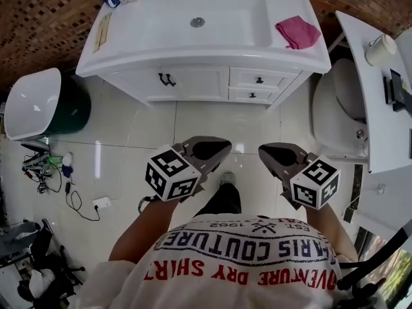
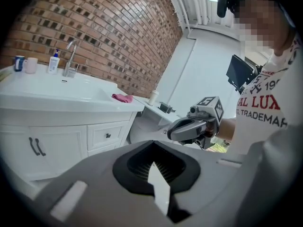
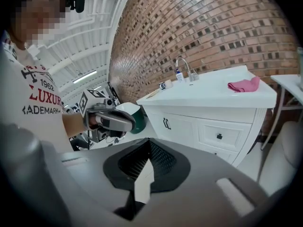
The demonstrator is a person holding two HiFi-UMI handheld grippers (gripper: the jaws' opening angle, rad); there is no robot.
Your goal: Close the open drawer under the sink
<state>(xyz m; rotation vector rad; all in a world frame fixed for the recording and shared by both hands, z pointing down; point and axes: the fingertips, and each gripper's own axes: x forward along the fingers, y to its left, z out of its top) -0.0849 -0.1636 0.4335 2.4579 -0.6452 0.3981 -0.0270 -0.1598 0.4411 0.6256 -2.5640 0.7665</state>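
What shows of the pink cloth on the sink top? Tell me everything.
The pink cloth is a small, soft-looking rag, crumpled into loose folds rather than spread out. It lies on the white vanity top, to the right of the basin, near the right front corner. Only the top touches it.

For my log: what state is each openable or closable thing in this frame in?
upper drawer: looks shut, flush
lower drawer: looks shut
cabinet doors: shut
tap: no water seen running
left tool: shut, empty
right tool: shut, empty
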